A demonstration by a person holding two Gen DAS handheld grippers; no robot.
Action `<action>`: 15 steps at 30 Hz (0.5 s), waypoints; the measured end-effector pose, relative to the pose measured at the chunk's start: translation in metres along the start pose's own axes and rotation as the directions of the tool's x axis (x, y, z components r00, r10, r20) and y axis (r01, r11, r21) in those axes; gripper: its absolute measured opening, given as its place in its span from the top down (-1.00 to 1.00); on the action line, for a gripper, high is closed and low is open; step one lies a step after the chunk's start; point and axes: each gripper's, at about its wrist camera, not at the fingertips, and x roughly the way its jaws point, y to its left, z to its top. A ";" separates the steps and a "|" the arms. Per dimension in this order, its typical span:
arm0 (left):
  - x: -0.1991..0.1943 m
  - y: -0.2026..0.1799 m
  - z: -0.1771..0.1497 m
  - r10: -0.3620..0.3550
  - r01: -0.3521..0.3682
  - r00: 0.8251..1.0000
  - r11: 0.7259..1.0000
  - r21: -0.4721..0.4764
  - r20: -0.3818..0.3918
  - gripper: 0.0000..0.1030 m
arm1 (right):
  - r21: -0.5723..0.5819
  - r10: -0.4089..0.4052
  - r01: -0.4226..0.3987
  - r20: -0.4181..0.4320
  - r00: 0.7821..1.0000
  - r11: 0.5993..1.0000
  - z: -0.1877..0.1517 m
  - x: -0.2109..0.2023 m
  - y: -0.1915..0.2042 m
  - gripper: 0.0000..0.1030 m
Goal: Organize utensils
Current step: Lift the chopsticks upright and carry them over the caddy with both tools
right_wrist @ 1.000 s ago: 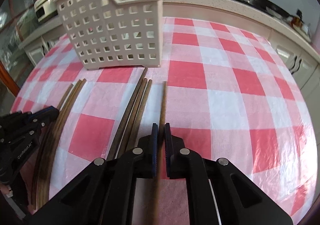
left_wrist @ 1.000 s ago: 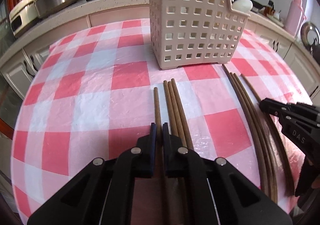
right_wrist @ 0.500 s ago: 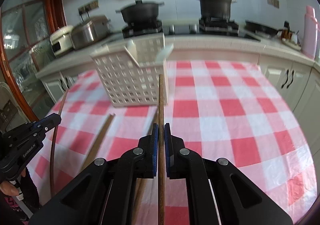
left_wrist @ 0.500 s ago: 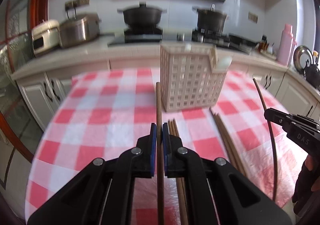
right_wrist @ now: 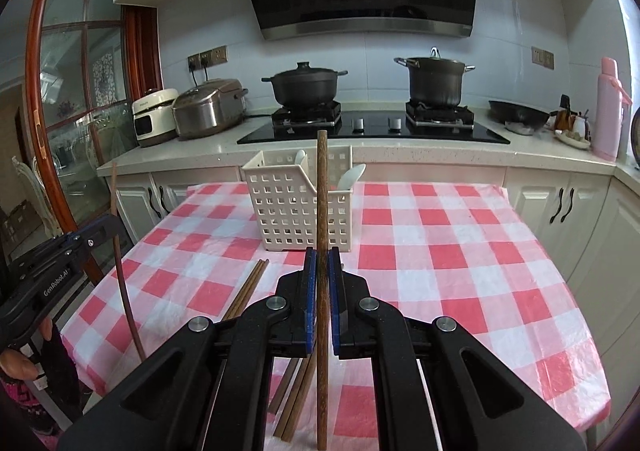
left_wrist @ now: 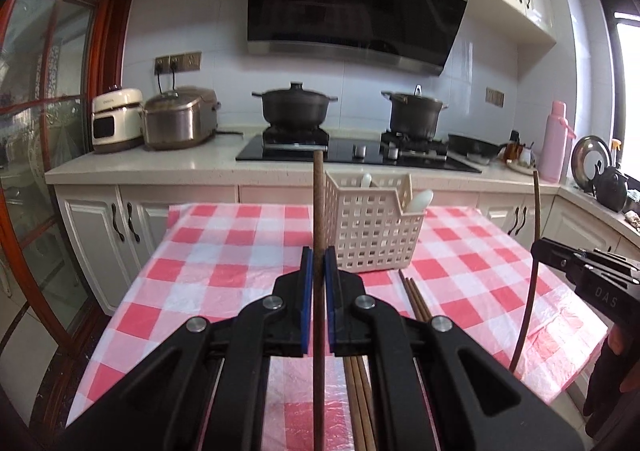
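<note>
With my left gripper and right gripper each clamped on a brown wooden chopstick, I'm mid-carry, and next I'd tip both into the cream perforated plastic basket.

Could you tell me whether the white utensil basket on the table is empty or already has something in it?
Not empty: the basket stands upright, and white spoons poke above its rim. No chopsticks show in it.

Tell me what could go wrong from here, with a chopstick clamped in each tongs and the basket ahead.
1. The left tongs and right tongs each pinch one thin chopstick between narrow pads; it could pivot or slip.
2. The basket already holds white spoons, so a tip may snag on them or on the holed wall.
3. Loose chopsticks lie on the tablecloth under the tongs and could be knocked.
</note>
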 end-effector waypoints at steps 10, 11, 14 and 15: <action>-0.018 -0.009 0.003 0.007 -0.009 0.999 1.000 0.026 0.052 0.88 | -0.002 0.004 -0.004 0.035 0.999 1.000 -0.001 -0.013 0.001 0.88; -0.018 -0.010 0.004 0.007 -0.008 0.999 1.000 0.030 0.053 0.88 | -0.001 0.006 -0.006 0.041 0.999 1.000 0.000 -0.013 0.001 0.88; -0.017 -0.011 0.006 0.004 -0.006 0.998 0.999 0.034 0.057 0.88 | -0.005 0.012 -0.012 0.057 0.998 1.000 0.004 -0.013 0.002 0.88; -0.016 -0.012 0.008 0.003 -0.005 0.998 0.999 0.035 0.058 0.88 | -0.006 0.013 -0.013 0.064 0.998 1.000 0.006 -0.012 0.002 0.88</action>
